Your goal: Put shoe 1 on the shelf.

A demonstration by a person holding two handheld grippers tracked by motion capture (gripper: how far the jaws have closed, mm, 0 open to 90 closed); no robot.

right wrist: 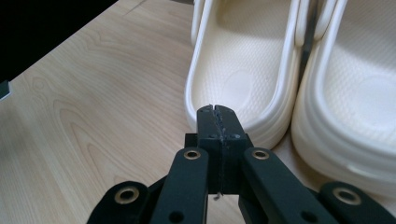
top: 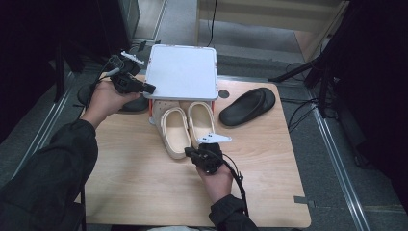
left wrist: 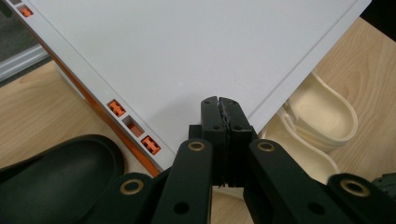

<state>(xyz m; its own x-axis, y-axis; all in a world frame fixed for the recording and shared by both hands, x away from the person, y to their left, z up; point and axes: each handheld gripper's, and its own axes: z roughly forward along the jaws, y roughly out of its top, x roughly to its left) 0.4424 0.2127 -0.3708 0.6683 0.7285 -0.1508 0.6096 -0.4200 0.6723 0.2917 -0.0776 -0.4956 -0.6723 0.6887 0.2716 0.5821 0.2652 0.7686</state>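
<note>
High view: cream slippers [top: 187, 129] lay side by side mid-table, toes tucked under the white box [top: 182, 72]. Right gripper [top: 191, 153] — jaws closed, empty — sat at the left slipper's heel [right wrist: 238, 119], probably to nudge it. Left gripper [top: 150, 88], closed, empty, rested against the box's near-left corner.

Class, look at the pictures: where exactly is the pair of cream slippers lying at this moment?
In the high view the cream slippers lie side by side mid-table, toes tucked under the white box lid, with the right gripper at their heels.
</note>
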